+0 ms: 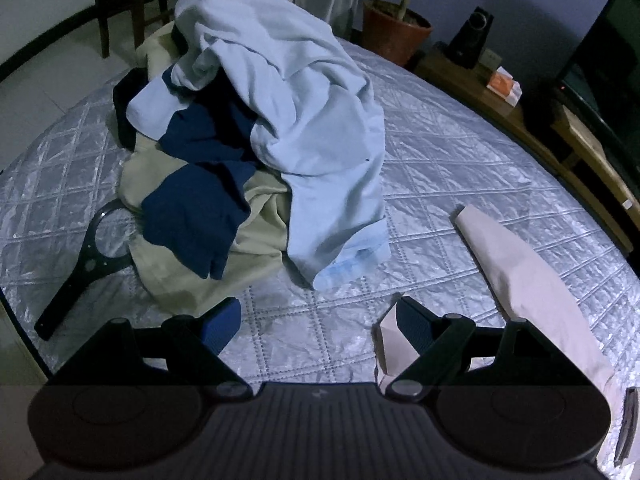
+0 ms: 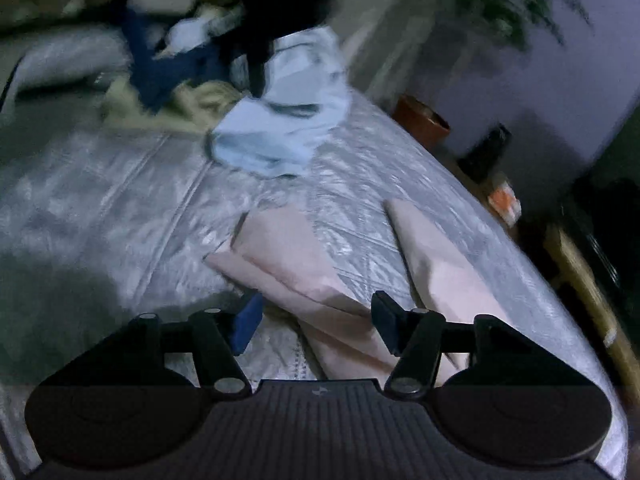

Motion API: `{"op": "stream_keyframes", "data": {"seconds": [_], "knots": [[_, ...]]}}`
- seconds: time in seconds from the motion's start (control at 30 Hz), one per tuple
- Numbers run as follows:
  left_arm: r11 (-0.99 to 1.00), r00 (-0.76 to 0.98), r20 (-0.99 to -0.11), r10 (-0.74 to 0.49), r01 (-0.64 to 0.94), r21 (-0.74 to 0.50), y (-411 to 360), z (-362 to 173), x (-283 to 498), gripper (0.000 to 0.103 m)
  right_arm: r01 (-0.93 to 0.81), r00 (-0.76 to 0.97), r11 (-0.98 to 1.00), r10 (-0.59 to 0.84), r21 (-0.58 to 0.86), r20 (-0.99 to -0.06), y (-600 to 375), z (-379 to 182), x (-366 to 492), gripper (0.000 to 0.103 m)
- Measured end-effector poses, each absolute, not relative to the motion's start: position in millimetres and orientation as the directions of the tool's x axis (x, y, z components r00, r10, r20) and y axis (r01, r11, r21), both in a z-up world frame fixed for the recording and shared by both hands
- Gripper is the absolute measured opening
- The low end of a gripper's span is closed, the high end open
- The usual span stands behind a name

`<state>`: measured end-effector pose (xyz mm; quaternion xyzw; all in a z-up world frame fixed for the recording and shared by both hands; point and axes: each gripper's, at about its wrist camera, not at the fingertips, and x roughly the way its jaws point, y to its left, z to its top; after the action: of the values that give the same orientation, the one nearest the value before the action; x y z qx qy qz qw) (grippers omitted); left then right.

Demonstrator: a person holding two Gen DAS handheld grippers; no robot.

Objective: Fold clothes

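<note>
Clearly, in the left wrist view, the left hand-held gripper (image 1: 316, 326) hangs low over the quilted bed (image 1: 460, 168) with its fingers spread apart and nothing between them. Ahead of it and slightly to its left sits a heap of clothes: a pale blue garment (image 1: 288, 92) draped over the top, a navy piece (image 1: 200, 184) beneath it and an olive one (image 1: 192, 276) at the bottom, all crumpled rather than folded. A black tool with a ring-shaped end (image 1: 86, 264) lies on the bed further left. To the gripper's right a beige garment (image 1: 528, 276) stretches along the bed, one corner showing just behind the right finger.

The right wrist view is blurred by motion. The right hand-held gripper (image 2: 316, 326) is also open and holds nothing. The beige garment (image 2: 304, 276) lies flat directly ahead and under it, two long parts splayed in a V, likely spread out for folding. The heap (image 2: 280, 136) lies well beyond, presumably waiting its turn.
</note>
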<state>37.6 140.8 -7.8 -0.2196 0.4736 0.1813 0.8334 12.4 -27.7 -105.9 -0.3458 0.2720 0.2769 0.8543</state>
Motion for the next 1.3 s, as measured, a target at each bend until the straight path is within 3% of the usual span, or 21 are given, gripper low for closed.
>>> {"op": "stream_keyframes", "data": {"seconds": [0.03, 0.13, 0.3, 0.4, 0.5, 0.6, 0.67, 0.7, 0.8, 0.87, 0.97, 1.07, 1.1, 1.3], "knots": [[0.838, 0.486, -0.869, 0.09, -0.509, -0.197, 141, -8, 37, 0.082, -0.665, 0.691, 0.61, 0.282, -0.431, -0.666, -31, -107, 13, 0.002], [0.839, 0.491, -0.867, 0.087, -0.505, -0.202, 141, -7, 37, 0.082, -0.654, 0.681, 0.673, 0.325, -0.346, -0.656, -50, -95, 13, 0.0], [0.822, 0.492, -0.864, 0.106, -0.533, -0.203, 146, -5, 35, 0.082, -0.651, 0.69, 0.745, 0.499, -0.147, -0.524, -74, -38, 11, 0.001], [0.799, 0.499, -0.856, 0.136, -0.566, -0.203, 152, -2, 32, 0.082, -0.624, 0.743, 0.754, 0.491, -0.205, -0.454, -74, -19, 26, 0.004], [0.783, 0.498, -0.853, 0.154, -0.588, -0.202, 156, -2, 31, 0.082, -0.556, 0.773, 0.797, 0.392, -0.236, -0.498, -69, -24, 65, 0.03], [0.781, 0.489, -0.859, 0.15, -0.591, -0.2, 158, -3, 32, 0.082, -0.439, 0.82, 0.871, 0.287, -0.222, -0.496, -79, -22, 72, 0.032], [0.778, 0.489, -0.86, 0.146, -0.594, -0.205, 160, -2, 32, 0.082, -0.435, 0.815, 0.879, 0.291, -0.197, -0.501, -82, -25, 54, 0.044], [0.776, 0.492, -0.858, 0.147, -0.596, -0.208, 160, -1, 32, 0.082, -0.451, 0.795, 0.874, 0.303, -0.179, -0.525, -81, -31, 44, 0.051], [0.778, 0.496, -0.855, 0.156, -0.594, -0.203, 159, 0, 31, 0.082, -0.597, 0.677, 0.784, 0.378, -0.171, -0.631, -56, -65, 11, 0.056], [0.782, 0.495, -0.855, 0.156, -0.59, -0.199, 158, 0, 31, 0.082, -0.672, 0.641, 0.696, 0.376, -0.252, -0.67, -29, -91, -7, 0.056], [0.789, 0.492, -0.857, 0.151, -0.582, -0.195, 155, -1, 32, 0.082, -0.627, 0.62, 0.758, 0.346, -0.179, -0.704, -21, -109, 5, 0.051], [0.796, 0.489, -0.86, 0.147, -0.574, -0.191, 153, -2, 34, 0.082, -0.57, 0.597, 0.818, 0.341, -0.084, -0.726, -23, -114, 18, 0.024], [0.798, 0.488, -0.86, 0.145, -0.572, -0.19, 152, -2, 34, 0.082, -0.574, 0.583, 0.816, 0.351, -0.065, -0.733, -24, -114, 17, 0.002], [0.816, 0.484, -0.865, 0.134, -0.55, -0.181, 144, -4, 36, 0.084, -0.596, 0.442, 0.791, 0.468, 0.139, -0.765, -35, -105, -11, 0.005]]}}
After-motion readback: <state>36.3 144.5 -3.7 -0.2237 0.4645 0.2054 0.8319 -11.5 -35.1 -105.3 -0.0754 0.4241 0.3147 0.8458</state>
